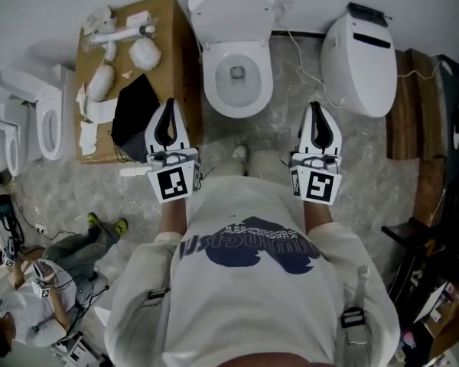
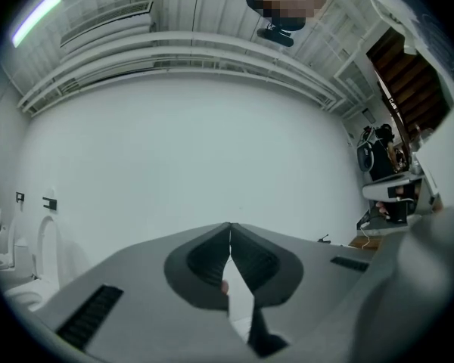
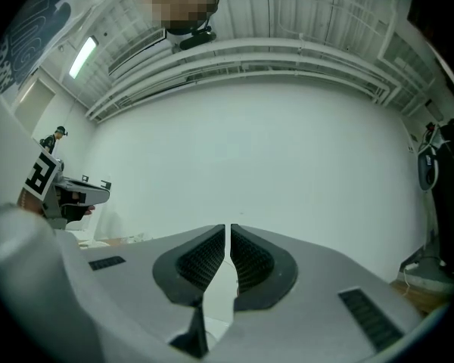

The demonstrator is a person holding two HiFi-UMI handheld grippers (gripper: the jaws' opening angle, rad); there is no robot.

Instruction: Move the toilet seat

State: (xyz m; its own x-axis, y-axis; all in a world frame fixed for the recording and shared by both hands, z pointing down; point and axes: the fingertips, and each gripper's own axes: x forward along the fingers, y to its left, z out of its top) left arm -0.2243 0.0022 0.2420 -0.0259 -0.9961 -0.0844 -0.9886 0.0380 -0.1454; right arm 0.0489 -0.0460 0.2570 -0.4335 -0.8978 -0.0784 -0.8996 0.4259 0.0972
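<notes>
A white toilet seat unit (image 1: 359, 63) with a black strip on top lies on the floor right of a white toilet bowl (image 1: 214, 90) that stands open against the wall. I hold both grippers up at chest height, pointing toward the wall, well short of both. The left gripper (image 1: 168, 102) (image 2: 229, 229) is shut, its tips touching, with nothing in it. The right gripper (image 1: 315, 104) (image 3: 228, 229) is shut to a thin slit, also empty. Both gripper views face the bare white wall and the ceiling, so neither shows the seat.
A cardboard box (image 1: 168, 29) with white parts on top and a black bag (image 1: 134, 109) stands left of the bowl. More toilets (image 1: 50, 121) line the far left. Wooden boards (image 1: 413, 98) stand at the right. A person (image 1: 30, 297) sits at the lower left.
</notes>
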